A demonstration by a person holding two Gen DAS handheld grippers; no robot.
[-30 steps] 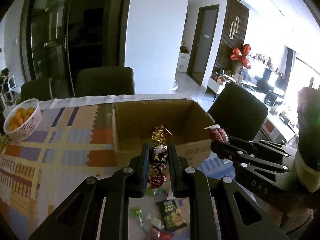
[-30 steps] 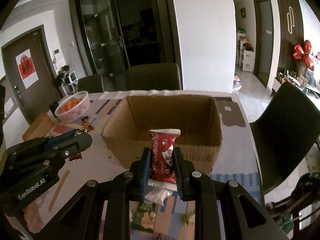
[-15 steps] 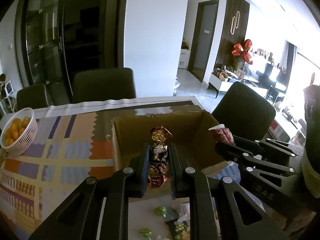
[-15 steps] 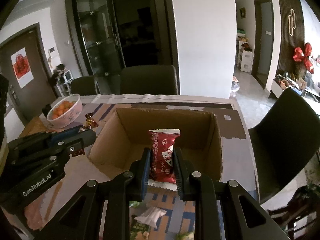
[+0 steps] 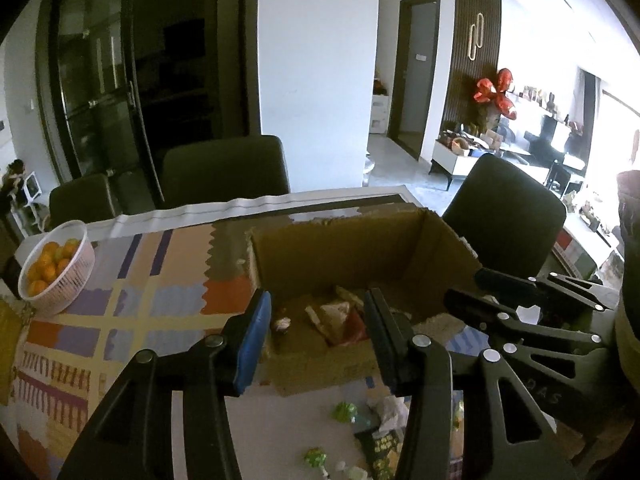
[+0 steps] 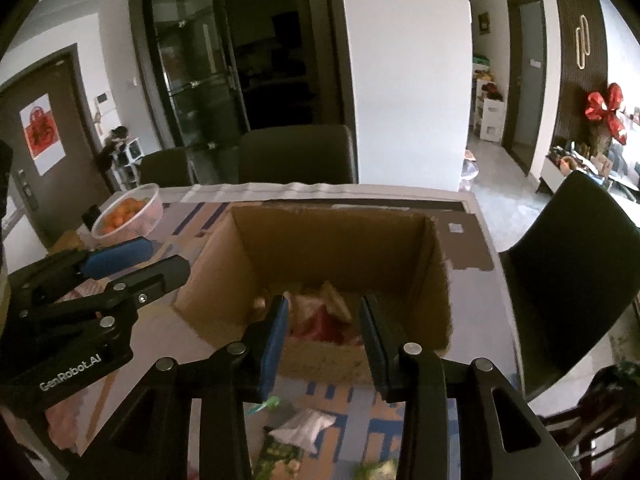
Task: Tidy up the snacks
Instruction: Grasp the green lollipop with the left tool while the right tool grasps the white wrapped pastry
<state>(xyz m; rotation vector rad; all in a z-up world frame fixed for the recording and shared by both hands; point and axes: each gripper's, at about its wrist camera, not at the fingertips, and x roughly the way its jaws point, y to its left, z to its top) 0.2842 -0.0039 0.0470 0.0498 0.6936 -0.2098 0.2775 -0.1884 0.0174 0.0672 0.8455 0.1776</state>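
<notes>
An open cardboard box [image 5: 340,244] [image 6: 336,240] stands on the patterned tablecloth. Red and pale snack packets [image 5: 340,318] [image 6: 320,316] and a small candy [image 5: 282,323] lie on its floor. My left gripper [image 5: 318,320] is open and empty, above the box's near wall. My right gripper [image 6: 324,322] is open and empty over the same box; it shows at the right in the left wrist view [image 5: 468,292]. The left gripper shows at the left in the right wrist view [image 6: 152,264]. Green candies [image 5: 344,412] and loose packets [image 6: 304,426] lie in front of the box.
A white basket of oranges [image 5: 56,268] [image 6: 128,216] stands at the table's far left. Dark chairs [image 5: 224,172] [image 6: 568,248] stand at the far side and right end of the table.
Both grippers moved forward over the box and opened. The foil-wrapped candy left the left gripper and the red packet left the right gripper; both now lie in the box.
</notes>
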